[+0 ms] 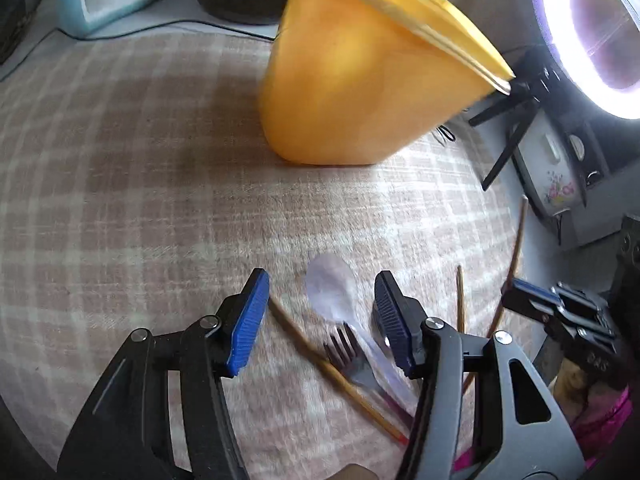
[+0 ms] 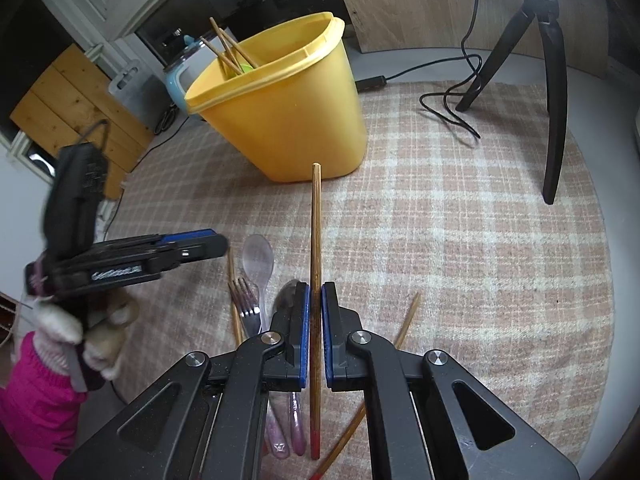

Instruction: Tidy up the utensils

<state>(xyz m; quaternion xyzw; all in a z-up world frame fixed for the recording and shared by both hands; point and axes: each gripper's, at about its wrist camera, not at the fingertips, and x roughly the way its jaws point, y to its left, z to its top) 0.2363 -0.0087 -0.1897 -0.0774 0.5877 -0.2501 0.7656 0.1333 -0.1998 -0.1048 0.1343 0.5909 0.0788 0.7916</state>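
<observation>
We've got a chopstick [image 2: 315, 264] clamped in the right gripper [image 2: 315, 300]. Left gripper [image 1: 320, 300] hangs released over clear spoon [image 1: 332, 290] & fork [image 1: 346, 346].

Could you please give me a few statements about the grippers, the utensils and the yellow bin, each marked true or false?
1. The right gripper is shut on a chopstick. True.
2. The left gripper grips the clear spoon. False: its jaws stand open above the spoon, touching nothing.
3. The yellow bin already holds several chopsticks. True.
4. The fork stands in the bin. False: it lies on the checked cloth beside the clear spoon.
5. The bin lies tipped over on its side. False: it stands on its base, mouth up.
</observation>
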